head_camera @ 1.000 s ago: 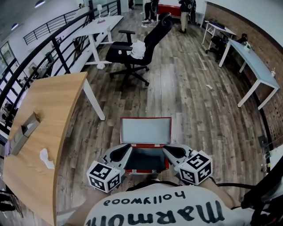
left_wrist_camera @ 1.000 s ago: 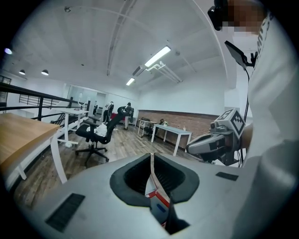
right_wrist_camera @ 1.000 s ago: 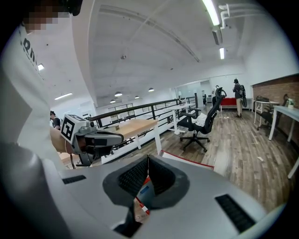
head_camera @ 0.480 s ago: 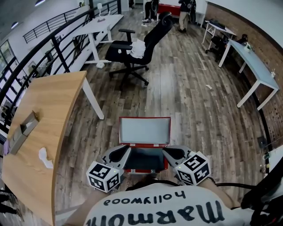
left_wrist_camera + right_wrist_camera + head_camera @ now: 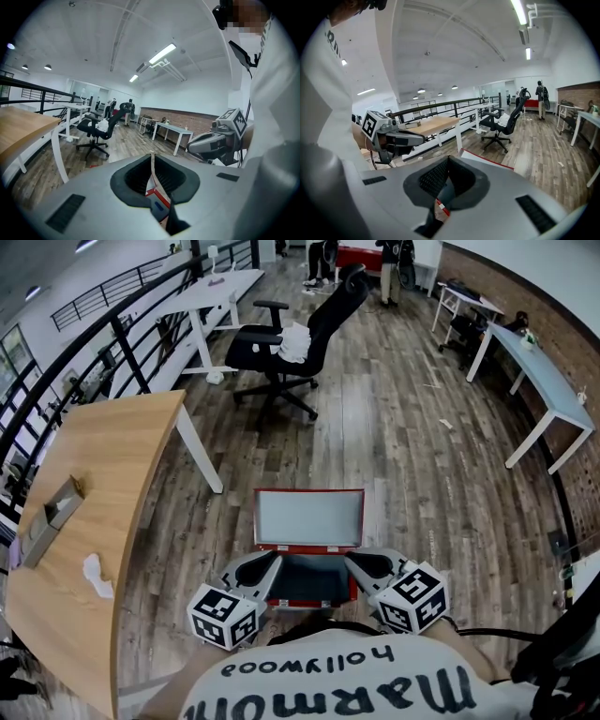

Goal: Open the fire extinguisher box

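The red fire extinguisher box (image 5: pixel 269 599) lies on the wood floor just in front of the person. Its lid (image 5: pixel 309 518) is swung up and back, pale inner face toward me, and the dark inside shows. My left gripper (image 5: pixel 274 559) hovers over the box's left side and my right gripper (image 5: pixel 348 559) over its right side, both pointing inward. In the left gripper view the jaws meet at the tip (image 5: pixel 151 153) with nothing between them, and the box (image 5: pixel 157 201) shows below. In the right gripper view the jaws (image 5: pixel 449 157) are likewise together and empty.
A wooden desk (image 5: pixel 84 512) with a white leg stands at the left, close to the box. A black office chair (image 5: pixel 291 343) sits farther out. White tables (image 5: pixel 544 381) line the right brick wall and a black railing (image 5: pixel 122 334) runs along the left.
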